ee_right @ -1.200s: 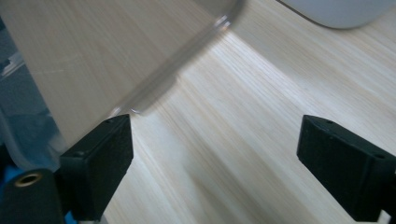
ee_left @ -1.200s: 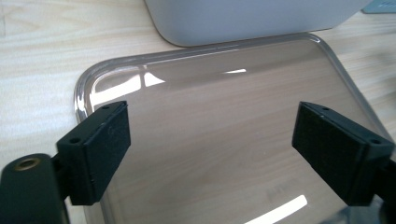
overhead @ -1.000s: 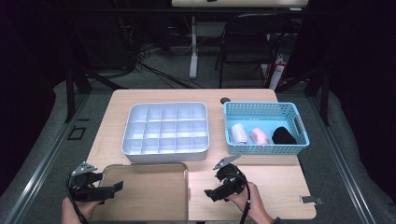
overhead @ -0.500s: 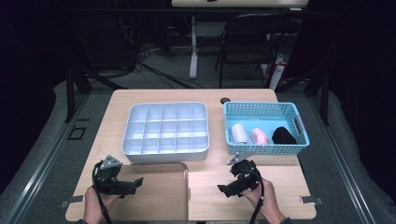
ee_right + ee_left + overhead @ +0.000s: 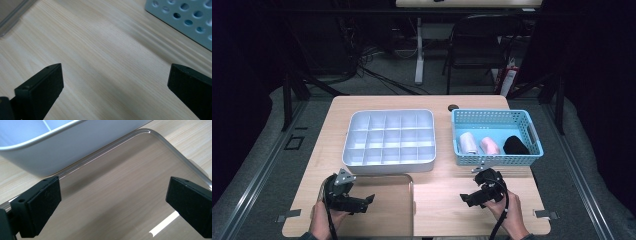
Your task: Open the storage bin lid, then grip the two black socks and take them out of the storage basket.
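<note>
The clear lid [image 5: 382, 205] lay flat at the near edge of the tabletop [image 5: 439, 192], just in front of the white compartment tray [image 5: 388, 140] and close against its near wall. In the left gripper view the lid's rounded corner and raised rim ran beside the tray's outer wall, with the wood grain showing through the plastic.

The left gripper [image 5: 362, 202] hovered over the lid's left part, its jaws spread wide with nothing between them; in its own view the two black pads [image 5: 43, 207] stood far apart above the lid and did not touch it. The right gripper [image 5: 469, 198] was to the right of the lid, over bare wood, just in front of the blue basket [image 5: 494, 157]. Its jaws, which had just been opening, stood wide apart and empty.

The basket sat right of the tray and held a white roll [image 5: 469, 143], a pink roll [image 5: 490, 146] and a black roll [image 5: 515, 145] side by side.
</note>
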Tool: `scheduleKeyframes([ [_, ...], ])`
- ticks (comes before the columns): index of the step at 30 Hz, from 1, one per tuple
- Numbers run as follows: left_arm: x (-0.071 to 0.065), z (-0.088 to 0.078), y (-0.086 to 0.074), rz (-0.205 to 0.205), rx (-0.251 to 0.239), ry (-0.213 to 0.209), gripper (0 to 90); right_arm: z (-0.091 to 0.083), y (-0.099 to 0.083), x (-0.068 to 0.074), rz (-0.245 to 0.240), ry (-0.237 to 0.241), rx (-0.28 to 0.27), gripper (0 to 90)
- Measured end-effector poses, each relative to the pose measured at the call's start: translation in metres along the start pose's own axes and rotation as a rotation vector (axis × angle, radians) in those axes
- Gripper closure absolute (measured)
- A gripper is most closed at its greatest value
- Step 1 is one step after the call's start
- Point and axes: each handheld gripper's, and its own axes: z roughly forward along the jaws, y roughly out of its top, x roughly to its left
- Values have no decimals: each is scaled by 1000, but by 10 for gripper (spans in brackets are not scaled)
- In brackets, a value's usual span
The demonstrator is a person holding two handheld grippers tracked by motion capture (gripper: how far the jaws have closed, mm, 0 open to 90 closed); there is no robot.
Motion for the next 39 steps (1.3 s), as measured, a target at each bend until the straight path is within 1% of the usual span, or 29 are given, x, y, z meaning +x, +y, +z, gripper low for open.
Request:
scheduleKeyframes([
  [1,1,0,0,-2,4,-2,2,-1,0,-1,-2,-7,10,1],
  [4,2,1,-2,-1,12,-3,2,-2,-2,-4,-1,-21,13,4],
  [5,2,1,-2,2,14,-5,2,-3,-3,-5,11,-19,5,4],
  [7,1,2,-2,7,12,-6,2,-5,-4,-8,8,-29,13,8],
  [8,0,1,-3,8,9,-9,2,-6,-5,-8,18,-30,6,8],
  [9,1,0,-3,16,16,-13,2,-7,-5,-9,18,-22,11,9],
  [10,1,0,-3,20,16,-9,2,-8,-5,-10,22,-29,12,12],
  [12,2,1,-5,15,13,-1,2,-11,-6,-12,21,-29,10,15],
  [13,3,1,-5,12,18,-4,2,-13,-6,-13,30,-30,18,14],
  [14,4,1,-6,14,16,-5,2,-14,-6,-15,21,-34,26,14],
  [15,5,0,-6,14,24,-12,2,-15,-7,-15,35,-35,13,15],
  [16,5,1,-7,16,17,-4,2,-17,-7,-16,32,-31,16,14],
  [19,5,0,-7,14,12,-8,2,-21,-7,-18,39,-41,18,14],
  [20,4,1,-7,16,13,-8,2,-22,-7,-19,45,-32,17,14],
  [21,4,0,-7,19,21,-14,2,-23,-6,-20,37,-32,23,14],
  [22,3,1,-7,18,14,-10,2,-24,-6,-20,39,-41,26,13],
  [24,2,2,-7,21,15,-12,2,-26,-4,-21,41,-31,27,11],
  [25,2,2,-7,25,16,-11,2,-27,-4,-20,46,-34,24,10],
  [28,1,2,-7,27,20,-14,2,-32,-1,-21,31,-42,35,7],
  [29,1,2,-7,31,29,-23,2,-34,-1,-22,36,-32,26,7],
  [30,0,3,-7,26,23,-17,2,-36,0,-22,38,-26,27,6],
  [31,0,3,-7,30,23,-16,2,-38,1,-23,36,-36,31,3],
  [33,0,3,-7,31,22,-17,2,-42,2,-24,32,-32,43,0],
  [35,0,3,-7,28,22,-17,2,-47,3,-26,41,-21,34,0],
  [36,0,3,-7,28,24,-18,2,-48,4,-27,44,-26,29,0],
  [37,0,3,-7,28,24,-17,2,-51,5,-29,37,-27,38,0],
  [39,-1,3,-7,27,27,-18,2,-54,6,-31,48,-26,23,0],
])
